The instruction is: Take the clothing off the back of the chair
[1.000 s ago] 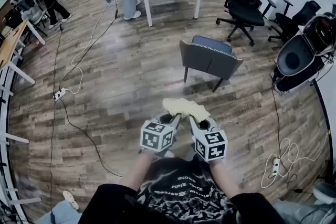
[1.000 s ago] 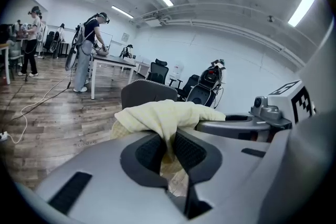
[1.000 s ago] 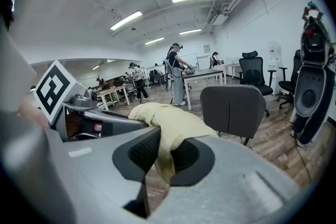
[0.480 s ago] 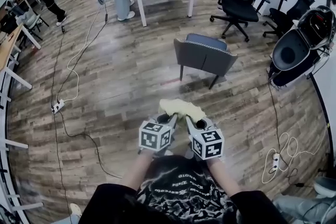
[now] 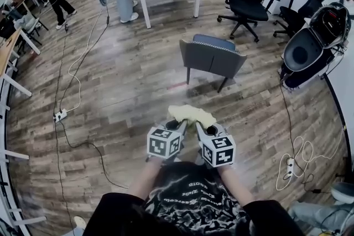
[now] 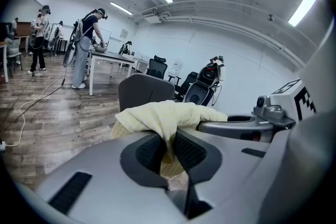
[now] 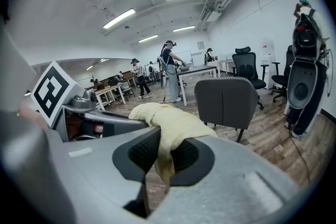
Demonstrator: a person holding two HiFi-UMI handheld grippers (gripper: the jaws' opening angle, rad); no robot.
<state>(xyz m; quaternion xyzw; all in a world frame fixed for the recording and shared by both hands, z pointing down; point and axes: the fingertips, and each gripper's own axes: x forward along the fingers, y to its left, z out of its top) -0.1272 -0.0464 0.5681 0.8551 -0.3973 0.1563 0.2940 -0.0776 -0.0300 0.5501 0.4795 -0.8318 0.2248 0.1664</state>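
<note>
the pale yellow clothing (image 5: 192,115) hangs bunched between the left gripper (image 5: 180,126) and right gripper (image 5: 199,127), each with jaws pinched nearly closed on a fold, well apart from the chair (image 5: 212,57), and looks light, limp, best held by bunched edges.

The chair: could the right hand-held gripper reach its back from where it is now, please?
Probably not. The right hand-held gripper is shut on the cloth, as is the left hand-held gripper, and the chair stands well ahead. Nothing blocks the way, but it would have to be carried closer.
</note>
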